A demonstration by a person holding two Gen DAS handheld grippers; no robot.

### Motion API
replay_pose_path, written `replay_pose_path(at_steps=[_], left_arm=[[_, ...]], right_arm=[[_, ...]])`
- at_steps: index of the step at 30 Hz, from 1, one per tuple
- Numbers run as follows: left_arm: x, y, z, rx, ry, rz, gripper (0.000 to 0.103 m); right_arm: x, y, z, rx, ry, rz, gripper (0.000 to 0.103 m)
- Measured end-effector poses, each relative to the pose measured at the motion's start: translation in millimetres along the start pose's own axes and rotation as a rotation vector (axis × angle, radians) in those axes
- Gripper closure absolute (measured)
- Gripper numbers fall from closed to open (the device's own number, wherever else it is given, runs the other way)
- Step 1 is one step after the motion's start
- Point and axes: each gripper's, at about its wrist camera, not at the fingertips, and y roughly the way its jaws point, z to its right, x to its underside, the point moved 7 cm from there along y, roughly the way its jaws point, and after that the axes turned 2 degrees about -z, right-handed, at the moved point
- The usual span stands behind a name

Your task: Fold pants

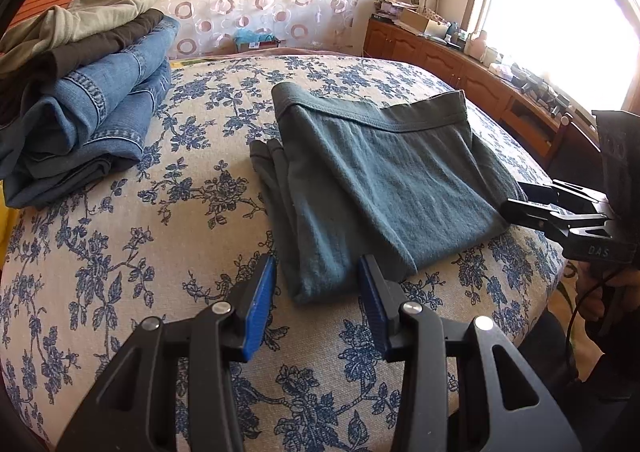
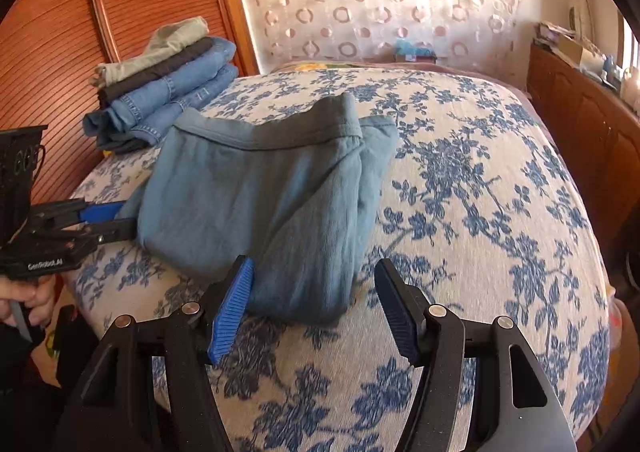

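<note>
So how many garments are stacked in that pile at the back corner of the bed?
4 visible: beige pants on top, a dark pair beneath, then two jeans. Darker fabric at the bottom may be a fifth.

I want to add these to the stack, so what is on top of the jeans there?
On the jeans lie dark folded trousers, then a pale green pair. Anything beneath the jeans is hidden.

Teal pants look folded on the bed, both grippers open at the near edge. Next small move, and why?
Probably close both grippers on the folded teal knit pants: left gripper and right gripper each stand open at its near edge, nothing pinched. Then likely carry it toward the stack of folded jeans and trousers on the blue floral bed cover.
</note>
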Motion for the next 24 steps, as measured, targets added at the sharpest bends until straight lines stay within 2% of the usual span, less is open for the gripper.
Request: replay_pose_path(at_steps=[6, 12, 14, 16, 18, 24], left_arm=[[0, 1, 1, 0.006, 0.004, 0.008, 0.062], [1, -1, 8, 0.034, 0.023, 0.016, 0.084], [0, -4, 10, 0.033, 0.037, 0.025, 0.092], [-2, -9, 11, 0.040, 0.042, 0.039, 0.093], [-4, -13, 8, 0.049, 0.038, 0.048, 0.095], [-5, -24, 3, 0.073, 0.034, 0.072, 0.099]], right_arm=[[6, 0, -1, -0.011, 0.005, -0.010, 0.038], [8, 1, -3, -0.001, -0.013, -0.006, 0.040], [9, 1, -5, 0.006, -0.028, -0.003, 0.053], [10, 0, -11, -0.015, -0.053, -0.004, 0.073], [10, -1, -16, -0.059, -0.069, -0.014, 0.086], [-1, -15, -2, -0.077, -0.033, 0.003, 0.091]])
